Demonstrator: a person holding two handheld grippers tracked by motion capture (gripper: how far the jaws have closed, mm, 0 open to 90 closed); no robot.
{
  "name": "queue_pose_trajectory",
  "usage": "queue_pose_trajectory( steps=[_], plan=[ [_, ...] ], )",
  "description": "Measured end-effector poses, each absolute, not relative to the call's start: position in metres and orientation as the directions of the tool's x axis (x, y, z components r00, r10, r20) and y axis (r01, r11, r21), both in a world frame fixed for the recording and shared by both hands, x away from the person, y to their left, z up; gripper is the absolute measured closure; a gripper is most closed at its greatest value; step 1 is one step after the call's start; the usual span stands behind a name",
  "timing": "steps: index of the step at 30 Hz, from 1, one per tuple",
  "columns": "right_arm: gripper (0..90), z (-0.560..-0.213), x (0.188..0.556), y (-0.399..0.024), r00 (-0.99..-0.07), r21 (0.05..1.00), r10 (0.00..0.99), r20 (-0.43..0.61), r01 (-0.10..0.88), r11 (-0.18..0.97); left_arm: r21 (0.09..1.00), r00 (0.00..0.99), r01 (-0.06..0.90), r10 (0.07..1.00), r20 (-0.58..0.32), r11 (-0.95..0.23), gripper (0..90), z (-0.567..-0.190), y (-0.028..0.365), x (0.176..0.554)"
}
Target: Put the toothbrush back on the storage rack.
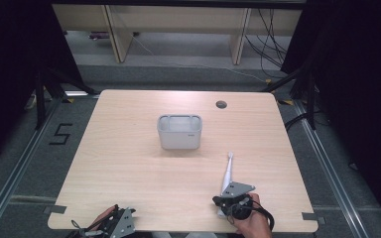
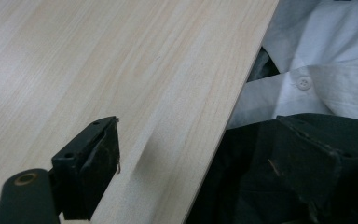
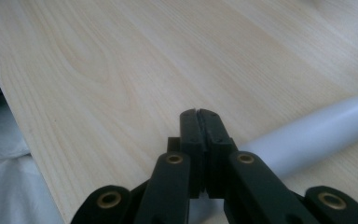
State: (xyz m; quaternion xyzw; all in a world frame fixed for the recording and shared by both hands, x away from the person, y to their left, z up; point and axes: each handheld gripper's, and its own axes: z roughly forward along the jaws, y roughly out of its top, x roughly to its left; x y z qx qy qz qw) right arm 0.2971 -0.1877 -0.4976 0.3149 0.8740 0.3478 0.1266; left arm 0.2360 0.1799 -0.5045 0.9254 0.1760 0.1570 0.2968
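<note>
A white electric toothbrush (image 1: 227, 172) lies on the wooden table (image 1: 129, 163), its head toward the grey bin (image 1: 179, 132) at the table's middle. My right gripper (image 1: 219, 201) sits over the brush's handle end near the front edge. Seen from the right gripper view, that gripper (image 3: 199, 115) is shut with nothing between its fingers, and the toothbrush handle (image 3: 317, 135) lies just beside and behind them. My left gripper (image 1: 121, 223) rests at the front-left edge. The left gripper view has this gripper (image 2: 205, 158) open wide, half over the table edge.
The bin is open-topped with a narrow compartment along its far side. A round cable hole (image 1: 221, 104) is in the table's far right. The person's white shirt (image 2: 326, 70) is just beyond the front edge (image 2: 233, 112).
</note>
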Motion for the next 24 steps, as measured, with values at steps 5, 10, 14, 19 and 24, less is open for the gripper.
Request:
queue_pose_trajectory(
  steps=[5,10,14,19,24],
  plan=[
    [88.5,-0.496,0.297,-0.195,-0.758,0.672,0.652,0.025,0.495,0.550,0.605,0.888,0.233,0.420,0.186,-0.762,15.3,-0.504,0.180,0.236],
    [88.1,-0.497,0.297,-0.200,-0.742,0.680,0.669,0.026,0.504,0.533,0.606,0.888,0.234,0.421,0.186,-0.760,15.3,-0.505,0.180,0.236],
    [88.0,-0.497,0.298,-0.205,-0.749,0.677,0.662,0.013,0.494,0.546,0.607,0.888,0.232,0.420,0.187,-0.760,15.3,-0.505,0.180,0.236],
    [87.5,-0.495,0.298,-0.210,-0.734,0.663,0.679,0.029,0.522,0.536,0.606,0.888,0.233,0.421,0.187,-0.760,15.3,-0.505,0.180,0.236],
    [87.3,-0.496,0.299,-0.214,-0.724,0.662,0.689,0.026,0.529,0.531,0.607,0.888,0.233,0.421,0.187,-0.760,15.3,-0.505,0.180,0.236]
  ],
)
